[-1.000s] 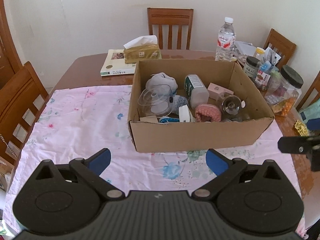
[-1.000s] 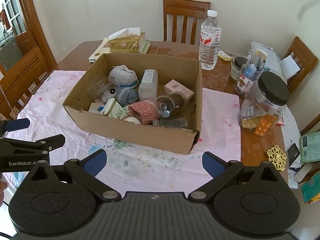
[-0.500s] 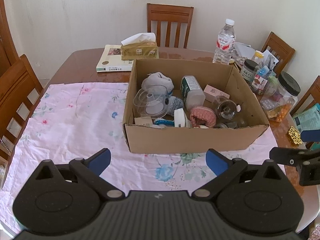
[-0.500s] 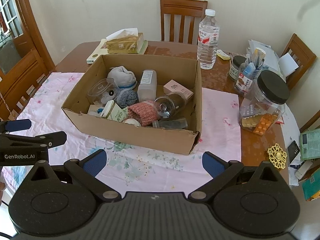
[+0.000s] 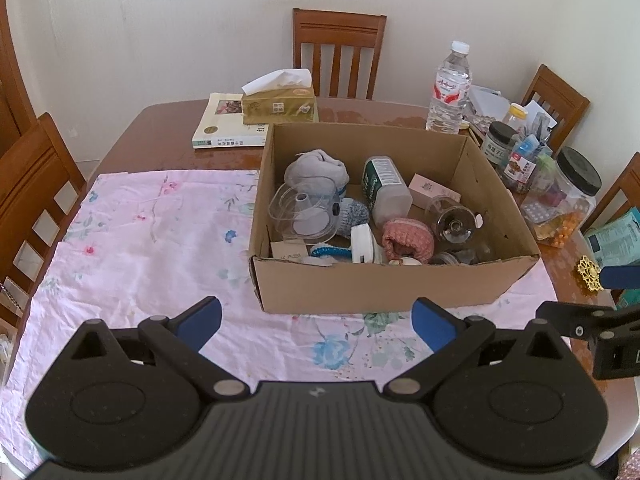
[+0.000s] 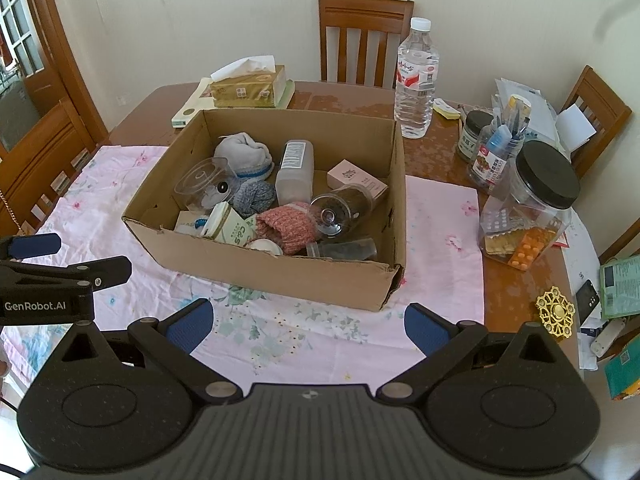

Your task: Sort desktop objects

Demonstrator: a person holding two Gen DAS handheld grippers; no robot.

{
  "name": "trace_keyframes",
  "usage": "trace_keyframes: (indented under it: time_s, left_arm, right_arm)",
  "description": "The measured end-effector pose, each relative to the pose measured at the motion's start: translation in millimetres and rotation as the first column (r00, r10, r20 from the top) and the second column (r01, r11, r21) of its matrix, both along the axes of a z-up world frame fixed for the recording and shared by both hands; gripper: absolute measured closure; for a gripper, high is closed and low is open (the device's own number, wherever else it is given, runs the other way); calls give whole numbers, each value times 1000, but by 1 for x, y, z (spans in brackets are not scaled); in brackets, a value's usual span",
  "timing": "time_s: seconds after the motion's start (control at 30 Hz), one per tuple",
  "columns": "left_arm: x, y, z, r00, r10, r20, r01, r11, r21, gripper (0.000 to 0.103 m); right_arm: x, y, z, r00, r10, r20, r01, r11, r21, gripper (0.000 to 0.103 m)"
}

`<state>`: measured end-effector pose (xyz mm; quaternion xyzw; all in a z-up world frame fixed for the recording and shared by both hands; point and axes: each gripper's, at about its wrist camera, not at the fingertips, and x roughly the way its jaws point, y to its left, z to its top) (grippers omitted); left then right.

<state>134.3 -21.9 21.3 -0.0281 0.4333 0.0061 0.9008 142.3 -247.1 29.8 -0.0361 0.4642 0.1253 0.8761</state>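
Floral cloth (image 5: 132,240) covers the surface at frame left. At centre sits the cardboard box (image 5: 384,284), holding a grey sock (image 5: 316,168), white bottle (image 5: 386,190), pink knit (image 5: 408,240) and glass jar (image 5: 454,220). Left hand-held gripper (image 5: 316,318) and right hand-held gripper (image 6: 308,320) hover before it, jaws spread wide, empty.

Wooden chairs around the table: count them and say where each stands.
4 in the left wrist view: one chair behind the table's far edge, one at its left side, two at its right, far and near. More may sit out of frame.
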Motion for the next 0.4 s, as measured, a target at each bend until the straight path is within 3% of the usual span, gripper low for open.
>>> trace_keyframes:
  time_s: [0.4]
  left_arm:
    - [4, 1, 2, 1000, -1, -6, 1, 1000, 2, 2]
  right_arm:
    - [2, 3, -1, 1000, -5, -4, 5, 1000, -3, 0]
